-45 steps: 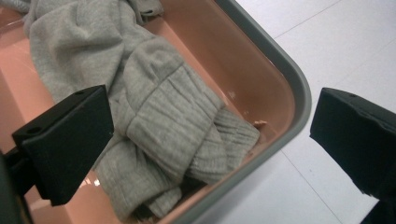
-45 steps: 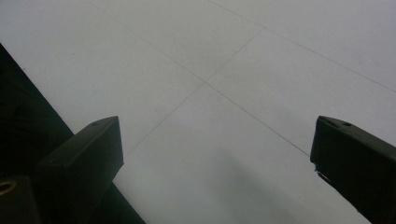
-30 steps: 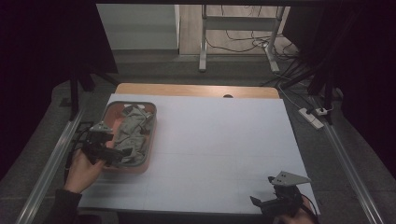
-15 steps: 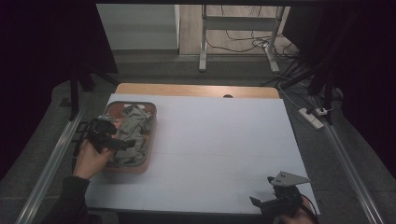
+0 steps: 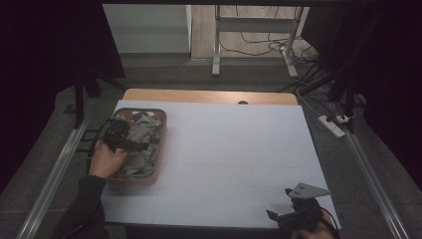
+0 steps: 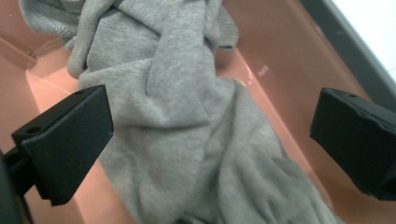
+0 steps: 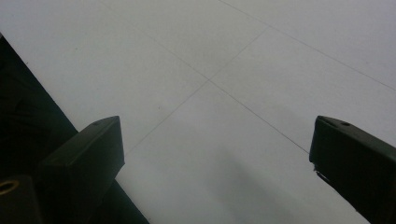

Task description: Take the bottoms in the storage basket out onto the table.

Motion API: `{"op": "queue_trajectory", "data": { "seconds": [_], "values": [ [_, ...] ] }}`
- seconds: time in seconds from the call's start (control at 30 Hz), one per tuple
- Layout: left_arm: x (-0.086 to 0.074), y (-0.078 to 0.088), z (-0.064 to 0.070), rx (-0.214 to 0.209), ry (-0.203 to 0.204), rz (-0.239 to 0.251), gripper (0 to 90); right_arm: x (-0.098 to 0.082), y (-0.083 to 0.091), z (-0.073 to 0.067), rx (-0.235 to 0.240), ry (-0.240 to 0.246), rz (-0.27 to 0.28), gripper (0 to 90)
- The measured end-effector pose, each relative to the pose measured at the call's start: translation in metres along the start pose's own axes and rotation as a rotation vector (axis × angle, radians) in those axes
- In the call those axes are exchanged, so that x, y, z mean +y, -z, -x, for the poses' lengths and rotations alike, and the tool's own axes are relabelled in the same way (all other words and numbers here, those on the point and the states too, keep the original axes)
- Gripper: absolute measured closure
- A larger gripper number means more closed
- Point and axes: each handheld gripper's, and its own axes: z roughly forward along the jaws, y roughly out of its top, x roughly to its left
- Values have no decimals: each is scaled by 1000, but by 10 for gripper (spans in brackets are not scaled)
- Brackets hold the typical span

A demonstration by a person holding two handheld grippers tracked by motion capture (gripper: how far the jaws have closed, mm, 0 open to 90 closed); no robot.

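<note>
The left gripper [image 6: 210,140] hangs wide open right over the grey cloth [image 6: 187,130] in the pink tray [image 5: 158,164]. The right gripper [image 5: 293,219], open too, sits far from the tray.

The high view looks forward and down over the white table [image 5: 229,164]; both gripper views look close along their jaws.

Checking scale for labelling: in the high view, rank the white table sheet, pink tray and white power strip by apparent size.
1. White table sheet
2. Pink tray holding grey cloth
3. White power strip, though it lies farther from the camera
</note>
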Motion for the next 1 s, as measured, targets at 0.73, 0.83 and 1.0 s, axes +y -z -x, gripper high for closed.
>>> {"op": "queue_trajectory", "data": {
  "seconds": [0.73, 0.83, 1.0],
  "values": [
    [11, -47, -18, 45, 4, -121, 0, 0, 0, 0, 3, 3, -1, 29],
    [12, -56, -19, 49, -2, -189, 0, 0, 0, 0, 3, 3, 0, 29],
    [12, -62, -19, 42, 5, -226, 0, 0, 0, 0, 3, 5, -1, 29]
  ]
}}
